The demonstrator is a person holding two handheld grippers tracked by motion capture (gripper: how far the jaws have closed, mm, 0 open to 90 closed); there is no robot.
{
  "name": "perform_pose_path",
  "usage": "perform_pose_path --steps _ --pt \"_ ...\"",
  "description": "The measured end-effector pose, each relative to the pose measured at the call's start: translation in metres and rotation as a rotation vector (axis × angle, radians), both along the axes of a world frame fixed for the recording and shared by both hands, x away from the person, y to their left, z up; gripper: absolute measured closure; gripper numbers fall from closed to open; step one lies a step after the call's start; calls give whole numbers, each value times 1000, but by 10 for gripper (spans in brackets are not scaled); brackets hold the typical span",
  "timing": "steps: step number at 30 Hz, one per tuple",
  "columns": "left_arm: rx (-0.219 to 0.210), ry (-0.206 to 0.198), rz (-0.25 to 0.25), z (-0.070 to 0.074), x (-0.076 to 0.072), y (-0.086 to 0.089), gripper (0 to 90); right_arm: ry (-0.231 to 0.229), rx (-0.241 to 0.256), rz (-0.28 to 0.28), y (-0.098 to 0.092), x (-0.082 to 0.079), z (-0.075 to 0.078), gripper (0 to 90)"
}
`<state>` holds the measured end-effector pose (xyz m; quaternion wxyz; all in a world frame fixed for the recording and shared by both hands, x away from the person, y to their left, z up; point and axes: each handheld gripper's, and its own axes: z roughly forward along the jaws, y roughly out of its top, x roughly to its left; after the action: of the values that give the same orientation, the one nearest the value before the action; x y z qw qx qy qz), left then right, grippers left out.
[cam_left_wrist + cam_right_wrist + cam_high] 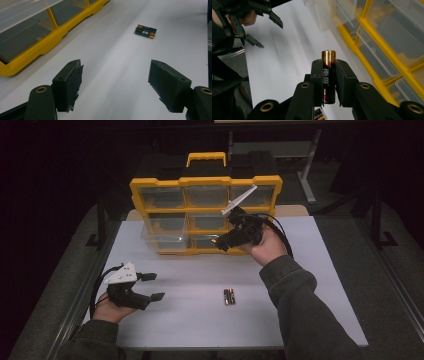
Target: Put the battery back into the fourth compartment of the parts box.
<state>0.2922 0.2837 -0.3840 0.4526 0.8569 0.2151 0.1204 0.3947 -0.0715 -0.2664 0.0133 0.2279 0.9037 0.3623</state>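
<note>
My right hand-held gripper clamps a battery upright above the counter, just before the yellow organiser; my left hand-held gripper rests open, two more batteries lying beyond it

Left hand-held gripper gapes low; right hand-held gripper, apparently raised, is clamped.
</note>
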Motion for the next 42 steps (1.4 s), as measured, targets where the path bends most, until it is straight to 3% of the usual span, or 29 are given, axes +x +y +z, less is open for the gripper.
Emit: perform_pose_path --steps 11,22,42 --pt "-22 1 8 0 0 0 264 -29 6 33 17 10 22 760" --pt "-14 -3 6 0 0 1 264 -53 12 70 43 16 42 760" --pt "-9 6 1 1 0 2 264 -56 -8 89 99 40 55 760"
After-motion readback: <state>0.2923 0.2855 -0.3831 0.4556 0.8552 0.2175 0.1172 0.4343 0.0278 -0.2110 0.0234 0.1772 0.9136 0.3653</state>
